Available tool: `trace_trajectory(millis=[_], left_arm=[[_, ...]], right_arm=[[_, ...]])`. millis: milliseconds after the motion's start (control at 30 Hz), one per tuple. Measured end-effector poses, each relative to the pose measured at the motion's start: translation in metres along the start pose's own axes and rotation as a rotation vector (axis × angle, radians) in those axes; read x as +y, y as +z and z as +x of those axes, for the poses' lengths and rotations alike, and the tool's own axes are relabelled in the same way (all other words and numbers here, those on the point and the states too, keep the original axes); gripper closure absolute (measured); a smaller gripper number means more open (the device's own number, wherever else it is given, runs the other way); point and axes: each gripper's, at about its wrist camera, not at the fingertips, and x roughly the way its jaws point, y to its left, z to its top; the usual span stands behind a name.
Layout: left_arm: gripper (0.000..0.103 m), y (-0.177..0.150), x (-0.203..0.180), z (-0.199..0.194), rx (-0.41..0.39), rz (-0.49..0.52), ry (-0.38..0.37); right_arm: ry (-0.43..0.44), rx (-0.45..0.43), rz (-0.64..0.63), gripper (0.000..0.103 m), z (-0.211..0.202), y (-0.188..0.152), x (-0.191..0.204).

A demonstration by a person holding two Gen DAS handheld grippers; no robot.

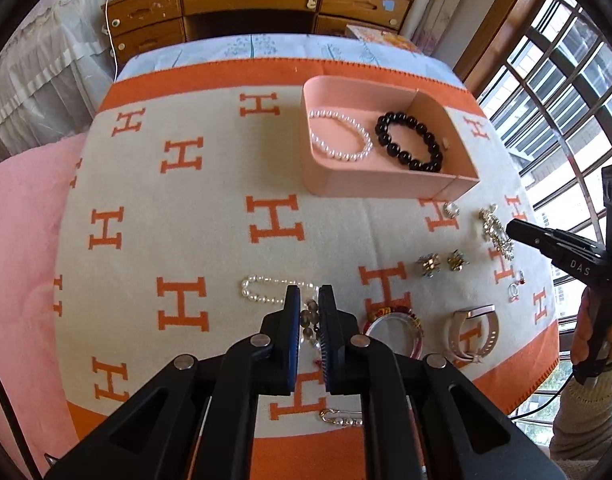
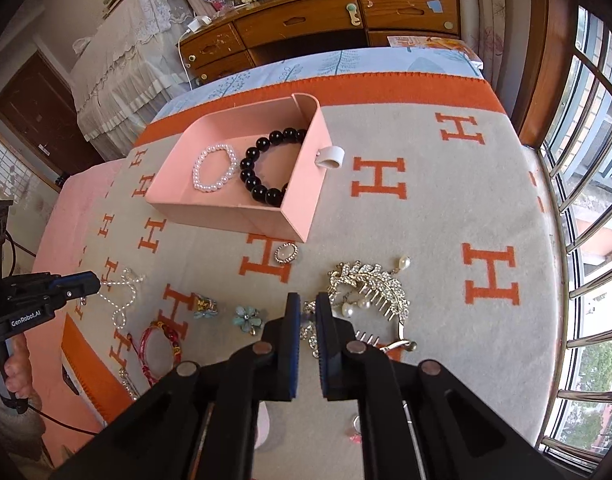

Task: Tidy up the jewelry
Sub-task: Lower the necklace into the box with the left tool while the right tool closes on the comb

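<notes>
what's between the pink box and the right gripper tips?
Right wrist view: between pink box and right gripper, only an oval ring on bare blanket.

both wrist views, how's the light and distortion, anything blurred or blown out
Left wrist view: strong fisheye bending, a dark ring at the corners, the window overexposed, the pink tray sharp in even daylight. Right wrist view: the same barrel curve, the window glaring white, the black bead bracelet showing small highlights, no motion blur.
</notes>
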Motion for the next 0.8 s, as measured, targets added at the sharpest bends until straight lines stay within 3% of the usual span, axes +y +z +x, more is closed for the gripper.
trace_trajectory(millis=[333, 400, 467, 633, 800], left_arm=[[0.096, 0.029, -0.011, -0.053, -0.141, 0.020, -0.054], [0.097, 0.036, -0.015, -0.061, -0.163, 0.026, -0.062], [0.097, 0.045, -0.020, -0.069, -0.187, 0.029, -0.071], [0.097, 0.069, -0.030, -0.090, -0.248, 0.035, -0.081], [0.097, 0.096, -0.038, -0.110, -0.307, 0.039, -0.097]], right_arm=[[0.052, 0.116, 0.136, 0.094, 0.019, 0.006, -0.021], [0.024, 0.134, 0.165, 0.086, 0.025, 0.004, -0.025], [0.016, 0.151, 0.191, 0.073, 0.030, 0.003, -0.029], [-0.003, 0.166, 0.224, 0.071, 0.040, 0.008, -0.026], [-0.105, 0.161, 0.166, 0.071, 0.046, 0.014, -0.010]])
